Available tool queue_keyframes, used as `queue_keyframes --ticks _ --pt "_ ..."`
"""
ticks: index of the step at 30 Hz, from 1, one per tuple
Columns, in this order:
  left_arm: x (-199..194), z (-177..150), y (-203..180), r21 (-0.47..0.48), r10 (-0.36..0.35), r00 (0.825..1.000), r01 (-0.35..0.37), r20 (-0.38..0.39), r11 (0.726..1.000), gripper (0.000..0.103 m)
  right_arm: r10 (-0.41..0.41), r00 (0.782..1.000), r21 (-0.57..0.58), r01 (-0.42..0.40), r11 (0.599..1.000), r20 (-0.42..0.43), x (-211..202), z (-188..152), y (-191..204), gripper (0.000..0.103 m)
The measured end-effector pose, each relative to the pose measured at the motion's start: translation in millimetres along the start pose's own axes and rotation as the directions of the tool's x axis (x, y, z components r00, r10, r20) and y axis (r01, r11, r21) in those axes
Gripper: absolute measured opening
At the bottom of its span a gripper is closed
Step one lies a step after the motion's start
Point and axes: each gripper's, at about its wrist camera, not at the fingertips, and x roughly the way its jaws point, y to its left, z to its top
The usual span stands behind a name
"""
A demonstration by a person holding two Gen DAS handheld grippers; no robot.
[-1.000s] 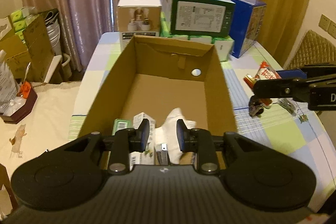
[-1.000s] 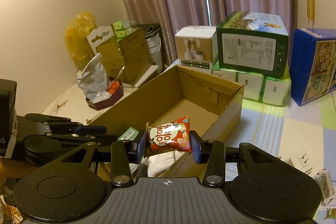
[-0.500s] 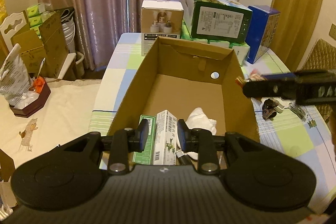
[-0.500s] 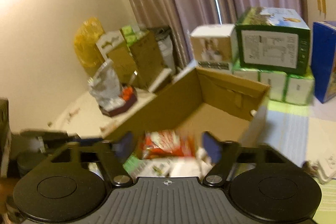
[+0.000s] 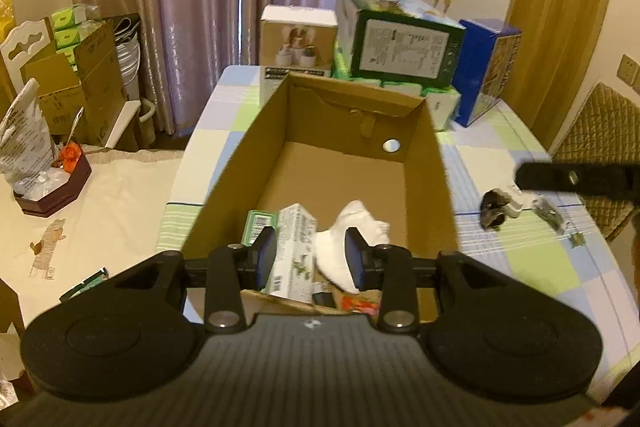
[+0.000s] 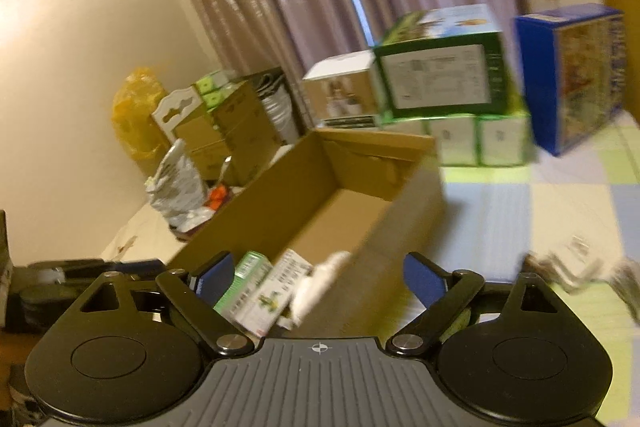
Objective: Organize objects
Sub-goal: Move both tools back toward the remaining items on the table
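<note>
An open cardboard box (image 5: 426, 163) lies on the checked table. In its near end are a green pack (image 5: 258, 229), a white-and-green carton (image 5: 298, 247), a white cloth (image 5: 356, 231) and a red snack packet (image 5: 356, 305) against the near wall. My left gripper (image 5: 311, 257) hovers over that end, open, with nothing held. My right gripper (image 6: 318, 275) is wide open and empty beside the box's (image 6: 304, 195) right wall; one of its fingers (image 5: 560, 178) shows at the right of the left wrist view. The right wrist view is blurred.
Small loose items (image 5: 498, 213) lie on the table right of the box. A white box (image 5: 298, 47), a green box (image 5: 404, 47) and a blue box (image 5: 486, 67) stand behind it. A chair (image 5: 600, 147) is on the right. A brown tray (image 5: 52, 187) sits on a low surface on the left.
My right gripper opened and let the red snack packet drop into the box, then swung away to the right. The left gripper drew back a little toward the near end.
</note>
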Motion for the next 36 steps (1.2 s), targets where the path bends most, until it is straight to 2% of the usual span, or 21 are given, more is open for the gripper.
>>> queue_keyframes --ticks 6,11,14,19,23,25,30,36 --pt "-16 1 -32 0.014 -0.033 0.999 0.033 0.030 0.999 0.043 -0.091 0.995 0.037 0.089 0.995 0.049 -59 -25 -26 0.095" --pt "-29 0 -62 0.020 -0.070 0.996 0.070 0.046 0.997 0.048 -0.208 0.975 0.053 0.204 0.977 0.076 -110 -50 -45 0.101" --pt "-37 -1 -83 0.034 -0.090 0.994 0.088 0.064 0.996 0.058 -0.264 0.961 0.078 0.258 0.963 0.079 -138 -67 -59 0.101" --pt "-46 -5 -123 0.090 -0.123 0.989 0.116 0.080 0.989 0.083 -0.364 0.928 0.171 0.347 0.922 0.076 -177 -92 -88 0.101" --pt "-45 -10 -157 0.150 -0.160 0.985 0.149 0.066 0.977 0.090 -0.416 0.906 0.231 0.390 0.891 0.074 -201 -104 -106 0.101" --pt "-43 -13 -171 0.166 -0.175 0.983 0.163 0.063 0.973 0.097 -0.430 0.900 0.247 0.401 0.882 0.076 -210 -108 -112 0.101" --pt "-33 -24 -198 0.194 -0.193 0.980 0.179 0.052 0.965 0.102 -0.452 0.888 0.271 0.417 0.867 0.079 -223 -114 -124 0.101" --pt "-15 -35 -215 0.208 -0.190 0.981 0.177 0.043 0.962 0.102 -0.464 0.883 0.289 0.425 0.858 0.077 -222 -116 -136 0.101"
